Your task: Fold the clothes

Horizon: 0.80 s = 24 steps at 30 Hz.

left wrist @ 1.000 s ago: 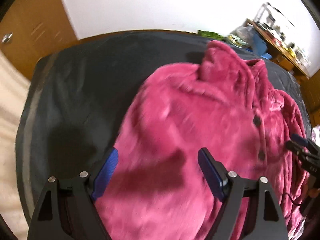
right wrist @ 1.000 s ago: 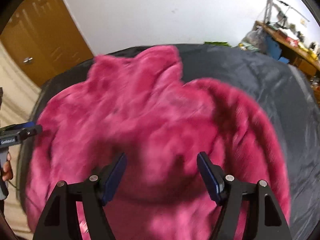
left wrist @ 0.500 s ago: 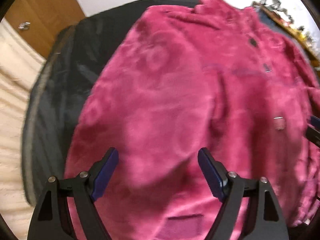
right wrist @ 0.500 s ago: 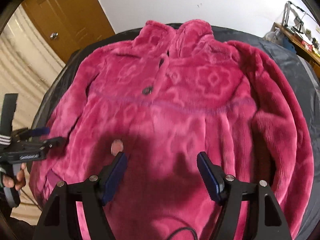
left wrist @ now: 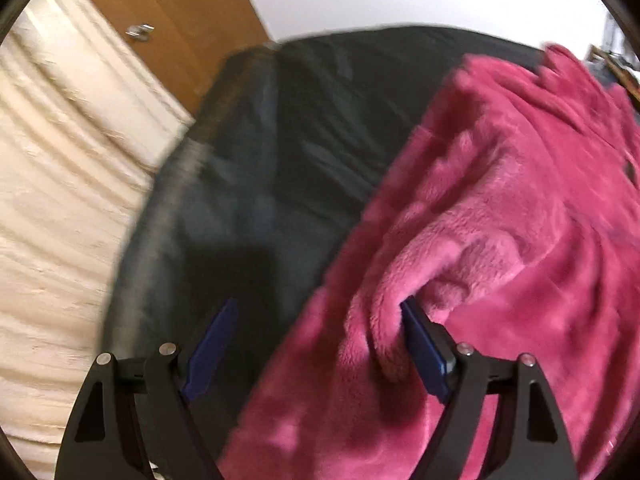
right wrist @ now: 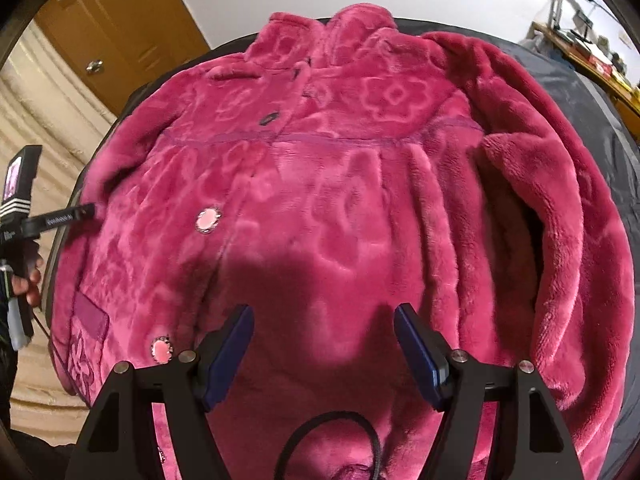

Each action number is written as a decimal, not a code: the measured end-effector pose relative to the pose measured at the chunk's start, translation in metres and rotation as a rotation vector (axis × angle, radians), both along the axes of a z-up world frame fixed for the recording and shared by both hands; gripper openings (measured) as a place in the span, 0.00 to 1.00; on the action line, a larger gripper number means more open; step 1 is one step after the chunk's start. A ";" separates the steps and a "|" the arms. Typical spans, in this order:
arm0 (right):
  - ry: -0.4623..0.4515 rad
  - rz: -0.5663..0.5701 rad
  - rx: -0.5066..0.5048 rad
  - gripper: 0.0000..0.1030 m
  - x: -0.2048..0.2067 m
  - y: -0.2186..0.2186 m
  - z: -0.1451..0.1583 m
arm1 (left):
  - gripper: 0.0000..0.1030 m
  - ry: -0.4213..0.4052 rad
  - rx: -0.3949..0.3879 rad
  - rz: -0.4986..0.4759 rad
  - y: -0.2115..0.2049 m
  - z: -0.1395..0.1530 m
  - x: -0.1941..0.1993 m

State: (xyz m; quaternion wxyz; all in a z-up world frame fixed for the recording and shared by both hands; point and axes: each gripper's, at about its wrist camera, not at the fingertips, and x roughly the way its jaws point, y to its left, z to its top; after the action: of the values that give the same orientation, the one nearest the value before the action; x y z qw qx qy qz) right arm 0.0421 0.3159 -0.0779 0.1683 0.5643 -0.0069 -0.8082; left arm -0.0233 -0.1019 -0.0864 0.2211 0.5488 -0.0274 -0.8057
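Fleece jacket [right wrist: 340,208], bright magenta and embossed with flower shapes, lies front-up and spread flat across a dark sheet [left wrist: 280,152] covering a bed, its collar [right wrist: 352,28] toward the far edge by the white wall. A dark button [right wrist: 269,119] sits high on the placket and two pale pink buttons [right wrist: 207,219] follow lower down, with a patch pocket [right wrist: 90,318] near the hem at the bed's left edge. One sleeve [right wrist: 560,200] curves down along the right side of the garment, a shadowed fold between it and the body.

The right gripper [right wrist: 324,344] hangs above the lower front, its blue-padded fingers [right wrist: 418,352] spread apart with nothing between them. A black cable [right wrist: 336,428] loops on the fleece beneath it.

The left gripper [left wrist: 316,344] is over the jacket's left border, fingers standing wide; the right-hand pad [left wrist: 422,350] is pushed against a raised fold of fleece [left wrist: 400,272], the other pad over bare sheet, the fabric unclamped. From the right wrist view a hand [right wrist: 28,280] holds that tool at the bed's left edge.

Beyond the bed: a cream quilted cover [left wrist: 60,200], a wooden door [right wrist: 116,28] with a metal handle, and a cluttered shelf [right wrist: 592,52] at the far right.
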 end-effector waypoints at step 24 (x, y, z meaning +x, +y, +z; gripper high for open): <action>-0.005 -0.179 -0.058 0.72 -0.020 0.082 0.005 | 0.83 0.008 -0.043 0.096 -0.101 0.009 -0.057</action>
State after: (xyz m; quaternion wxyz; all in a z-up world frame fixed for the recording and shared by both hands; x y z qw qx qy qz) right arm 0.0225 0.3975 -0.0728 0.1118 0.5582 -0.0811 -0.8181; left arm -0.0808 -0.2024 -0.0777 0.2713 0.5413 -0.0173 -0.7957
